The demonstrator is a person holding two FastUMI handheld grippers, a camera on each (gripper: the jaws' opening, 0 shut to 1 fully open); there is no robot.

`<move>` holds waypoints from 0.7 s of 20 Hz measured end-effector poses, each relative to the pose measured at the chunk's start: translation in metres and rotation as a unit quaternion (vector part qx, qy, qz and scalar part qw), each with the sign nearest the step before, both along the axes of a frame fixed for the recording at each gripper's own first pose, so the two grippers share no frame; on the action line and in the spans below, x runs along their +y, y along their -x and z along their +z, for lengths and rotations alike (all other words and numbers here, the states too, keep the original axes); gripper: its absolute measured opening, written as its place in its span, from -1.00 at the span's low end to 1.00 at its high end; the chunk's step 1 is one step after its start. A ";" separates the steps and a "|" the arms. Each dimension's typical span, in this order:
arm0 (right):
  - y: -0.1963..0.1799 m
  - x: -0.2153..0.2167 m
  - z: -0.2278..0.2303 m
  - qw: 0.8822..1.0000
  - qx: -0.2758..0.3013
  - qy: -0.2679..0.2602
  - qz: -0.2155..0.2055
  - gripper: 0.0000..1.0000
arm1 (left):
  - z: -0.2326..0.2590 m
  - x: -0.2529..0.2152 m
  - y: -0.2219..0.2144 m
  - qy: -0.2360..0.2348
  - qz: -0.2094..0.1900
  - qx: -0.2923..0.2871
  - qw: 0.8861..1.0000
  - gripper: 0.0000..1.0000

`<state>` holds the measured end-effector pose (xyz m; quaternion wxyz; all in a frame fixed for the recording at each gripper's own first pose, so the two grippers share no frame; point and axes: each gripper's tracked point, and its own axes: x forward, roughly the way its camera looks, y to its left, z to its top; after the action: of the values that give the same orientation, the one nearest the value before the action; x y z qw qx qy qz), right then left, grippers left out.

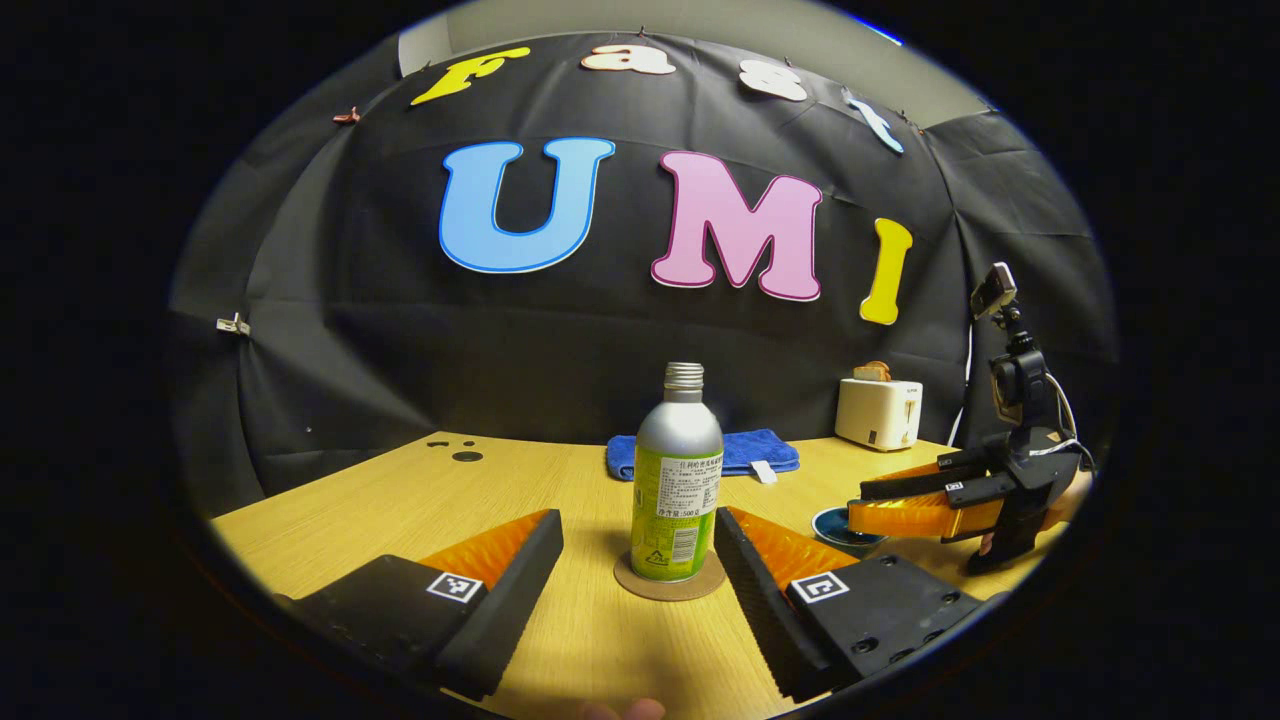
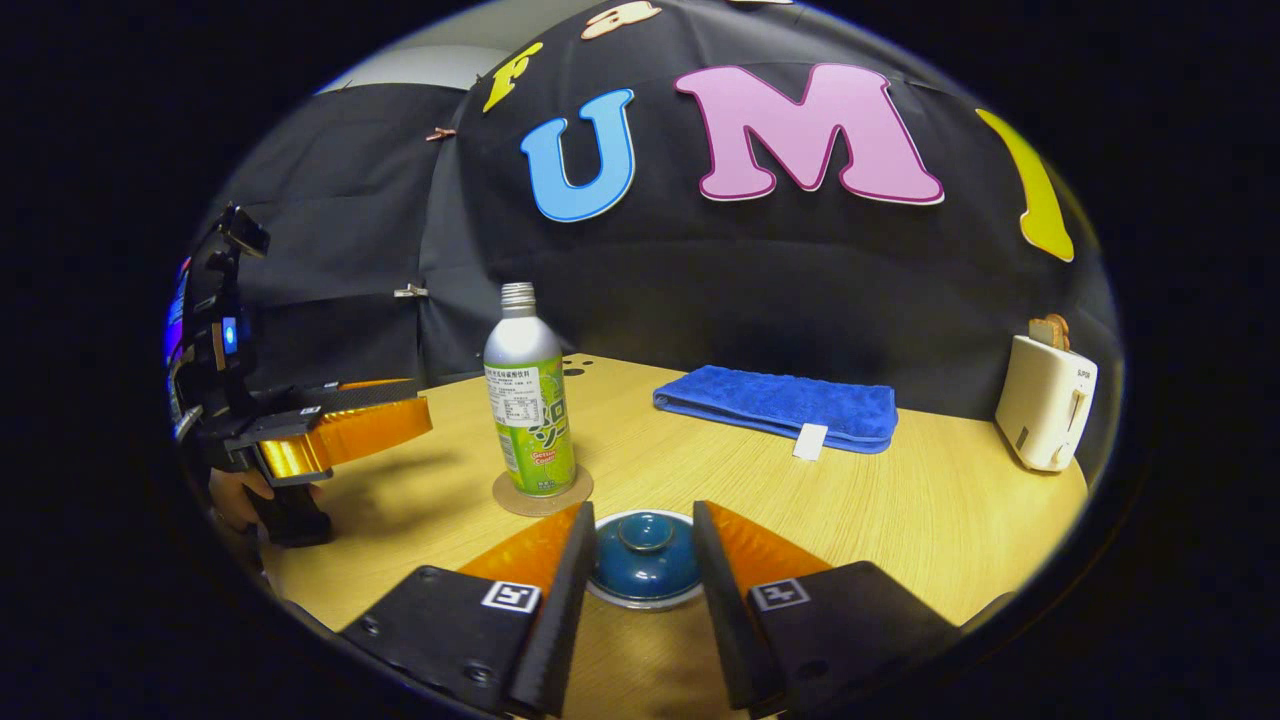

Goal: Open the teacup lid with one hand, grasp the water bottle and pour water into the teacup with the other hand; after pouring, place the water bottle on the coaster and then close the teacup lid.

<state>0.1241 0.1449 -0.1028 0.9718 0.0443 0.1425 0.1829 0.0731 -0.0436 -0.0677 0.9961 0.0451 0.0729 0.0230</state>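
Smooth metal water bottle (image 1: 677,480) upright on round cork coaster (image 1: 669,583), between parted left gripper (image 1: 638,560) fingers, glossy domed teacup lid (image 2: 643,549) framed by spread right gripper (image 2: 640,560), wood-grain table (image 2: 900,500).

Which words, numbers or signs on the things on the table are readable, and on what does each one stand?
None can be read with certainty.
Water bottle, label: print too small to read.
Toaster, side: a small mark, blurred.
Towel, white tag: looks blank.
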 end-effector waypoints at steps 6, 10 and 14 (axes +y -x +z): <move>0.015 -0.019 0.054 0.996 -0.081 0.025 -0.024 0.92 | -0.002 -0.002 -0.001 -0.008 0.001 0.007 1.000 0.93; 0.036 -0.029 0.081 0.993 -0.116 0.006 -0.035 0.95 | -0.003 -0.008 -0.001 -0.014 -0.005 0.012 1.000 0.92; 0.061 -0.048 0.092 0.990 -0.131 -0.006 -0.048 0.95 | 0.006 -0.017 0.003 -0.006 -0.002 -0.005 1.000 0.92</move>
<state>0.0633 0.0965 -0.0108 0.9894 0.0323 0.0102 0.1409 0.0705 -0.0609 -0.0612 0.9962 0.0512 0.0675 0.0221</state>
